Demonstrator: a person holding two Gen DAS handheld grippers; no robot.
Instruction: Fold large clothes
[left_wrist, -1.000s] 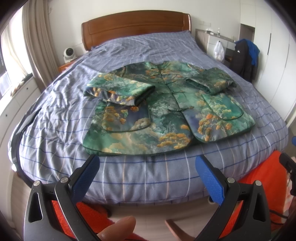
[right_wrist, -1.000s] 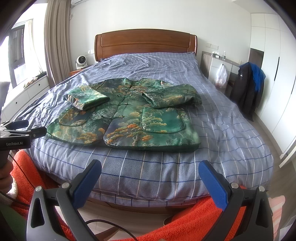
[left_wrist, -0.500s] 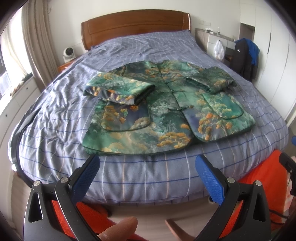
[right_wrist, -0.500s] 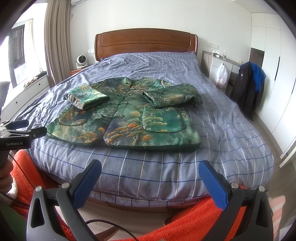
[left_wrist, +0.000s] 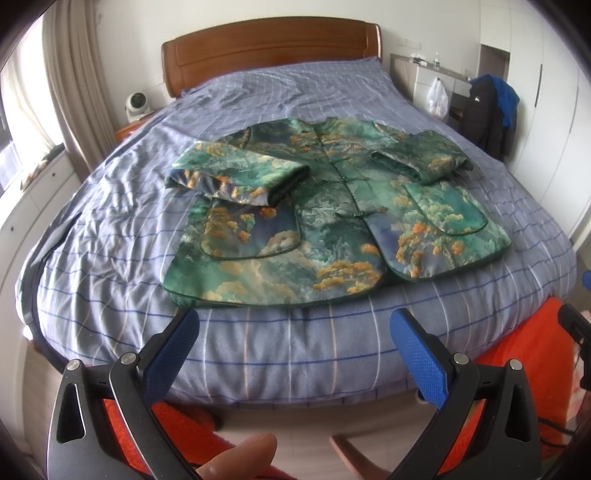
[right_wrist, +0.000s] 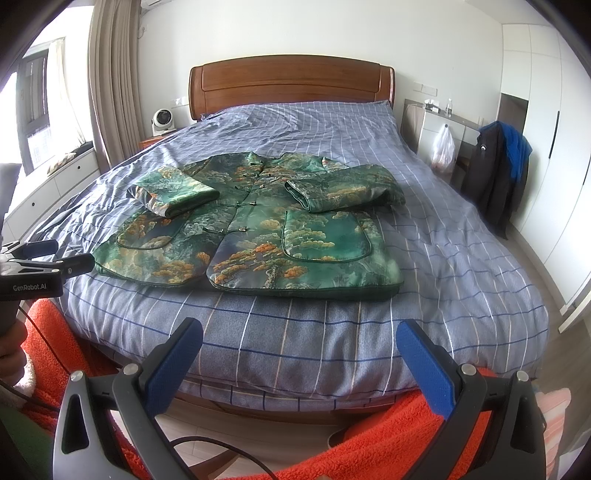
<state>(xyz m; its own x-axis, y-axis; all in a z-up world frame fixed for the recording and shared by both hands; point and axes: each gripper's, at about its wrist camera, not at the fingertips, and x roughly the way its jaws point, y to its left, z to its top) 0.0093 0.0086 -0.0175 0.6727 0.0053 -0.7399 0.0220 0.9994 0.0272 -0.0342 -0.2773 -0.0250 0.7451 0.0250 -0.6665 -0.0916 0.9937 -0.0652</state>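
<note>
Nothing moved: both grippers (left_wrist: 294, 338) (right_wrist: 300, 341) spread, empty; jacket (left_wrist: 332, 218) flat (sleeves folded).

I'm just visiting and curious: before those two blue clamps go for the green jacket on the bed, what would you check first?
1. Left gripper open, holding nothing: ok.
2. Right gripper open, holding nothing: ok.
3. Both sleeves folded onto the jacket: ok.
4. Jacket front fastened: ok.
5. Hem lying flat near the foot of the bed: ok.
6. Grippers near enough to grasp the hem: not ok, both are off the bed.
</note>
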